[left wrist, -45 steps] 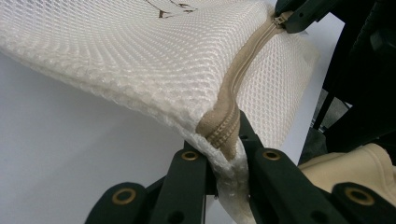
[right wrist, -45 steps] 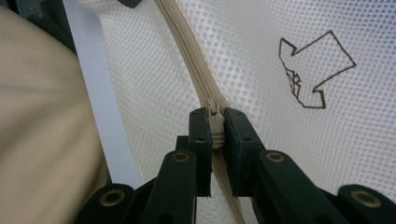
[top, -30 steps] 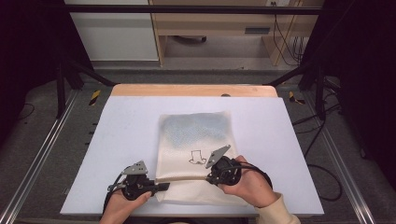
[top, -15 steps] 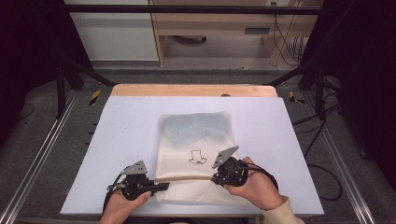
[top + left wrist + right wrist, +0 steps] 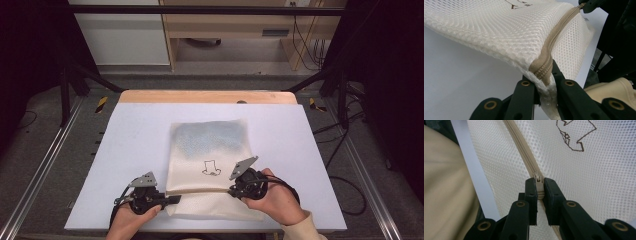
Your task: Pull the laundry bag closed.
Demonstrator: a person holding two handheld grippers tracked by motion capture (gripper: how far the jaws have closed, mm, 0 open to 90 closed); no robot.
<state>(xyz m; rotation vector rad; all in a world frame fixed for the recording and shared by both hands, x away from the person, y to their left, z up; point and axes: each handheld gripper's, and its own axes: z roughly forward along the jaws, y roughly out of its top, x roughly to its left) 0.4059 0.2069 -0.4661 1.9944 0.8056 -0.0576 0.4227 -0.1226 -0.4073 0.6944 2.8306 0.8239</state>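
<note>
With the mesh bag (image 5: 210, 170) flat on the surface (image 5: 125, 150), left tongs (image 5: 543, 81) clamped on its zipper end and right tongs (image 5: 539, 187) gripping the zipper pull (image 5: 538, 182), uneven tension would likely jam the slider or slip the pull.

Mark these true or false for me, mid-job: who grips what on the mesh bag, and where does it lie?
1. The left tool clamps the zipper's end at the mesh laundry bag's corner. True.
2. The right tool hangs open above the bag. False: it is shut on the zipper pull.
3. The bag bears a small outline drawing. True.
4. The bag lies on the floor. False: it lies on the white table.
</note>
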